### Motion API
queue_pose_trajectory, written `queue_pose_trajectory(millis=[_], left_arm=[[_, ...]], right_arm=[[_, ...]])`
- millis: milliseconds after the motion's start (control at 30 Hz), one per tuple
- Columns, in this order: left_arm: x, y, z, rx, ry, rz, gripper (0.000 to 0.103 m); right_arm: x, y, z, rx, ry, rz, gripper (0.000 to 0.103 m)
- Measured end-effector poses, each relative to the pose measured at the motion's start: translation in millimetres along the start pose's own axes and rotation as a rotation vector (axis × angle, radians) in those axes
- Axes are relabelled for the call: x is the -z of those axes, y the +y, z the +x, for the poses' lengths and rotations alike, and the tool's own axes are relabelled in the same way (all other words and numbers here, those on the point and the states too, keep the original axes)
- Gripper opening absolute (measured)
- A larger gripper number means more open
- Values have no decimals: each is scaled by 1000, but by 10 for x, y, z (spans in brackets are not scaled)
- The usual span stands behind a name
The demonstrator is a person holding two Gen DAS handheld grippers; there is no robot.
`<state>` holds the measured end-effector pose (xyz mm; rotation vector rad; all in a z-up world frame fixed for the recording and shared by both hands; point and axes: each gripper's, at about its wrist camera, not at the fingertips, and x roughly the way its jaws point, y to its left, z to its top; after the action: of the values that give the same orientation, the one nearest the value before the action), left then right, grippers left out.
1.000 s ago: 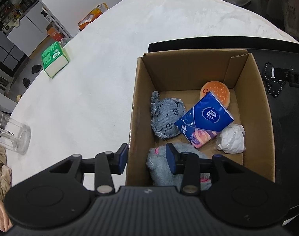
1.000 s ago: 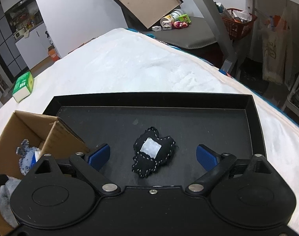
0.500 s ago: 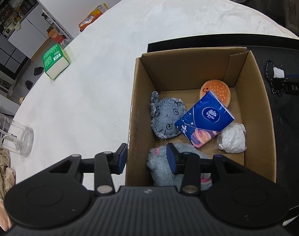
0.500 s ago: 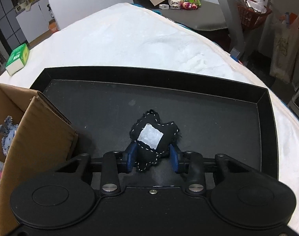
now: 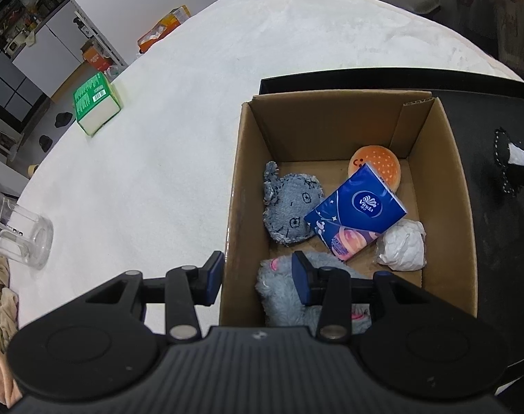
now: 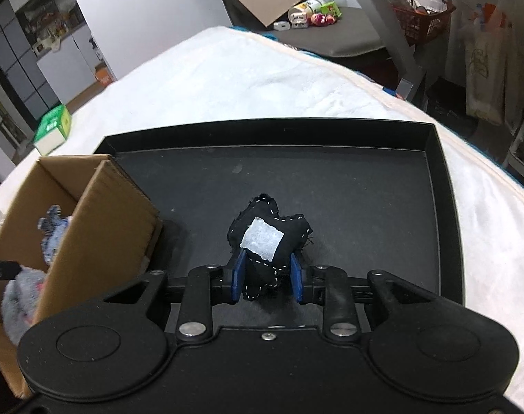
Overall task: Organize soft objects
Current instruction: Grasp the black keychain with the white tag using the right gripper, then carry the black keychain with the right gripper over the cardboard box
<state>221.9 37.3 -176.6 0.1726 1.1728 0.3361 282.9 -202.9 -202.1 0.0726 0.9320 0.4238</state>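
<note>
One item is left in the black tray (image 6: 444, 179): the black stitched plush (image 6: 269, 238). The right tool (image 6: 267, 277) has just been closing and now pinches its near end. The cardboard box (image 6: 117, 214) stands to the left, its wall touching the tray floor. The left tool (image 5: 258, 276), part open, straddles the box's near-left wall without gripping. The transfer should run up and leftward over the wall.
</note>
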Motion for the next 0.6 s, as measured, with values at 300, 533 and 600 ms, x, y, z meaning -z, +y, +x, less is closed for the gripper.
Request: queue_pose_trajectory(millis=[300, 533, 600], left_arm=[[9, 89, -24, 41, -15, -38, 41], [39, 181, -61, 83, -37, -79, 41], [51, 203, -78, 95, -46, -88, 41]], right_arm=[[-36, 106, -286, -16, -50, -21, 27], [-126, 285, -446, -17, -70, -46, 27], [-150, 354, -508, -21, -83, -54, 27]])
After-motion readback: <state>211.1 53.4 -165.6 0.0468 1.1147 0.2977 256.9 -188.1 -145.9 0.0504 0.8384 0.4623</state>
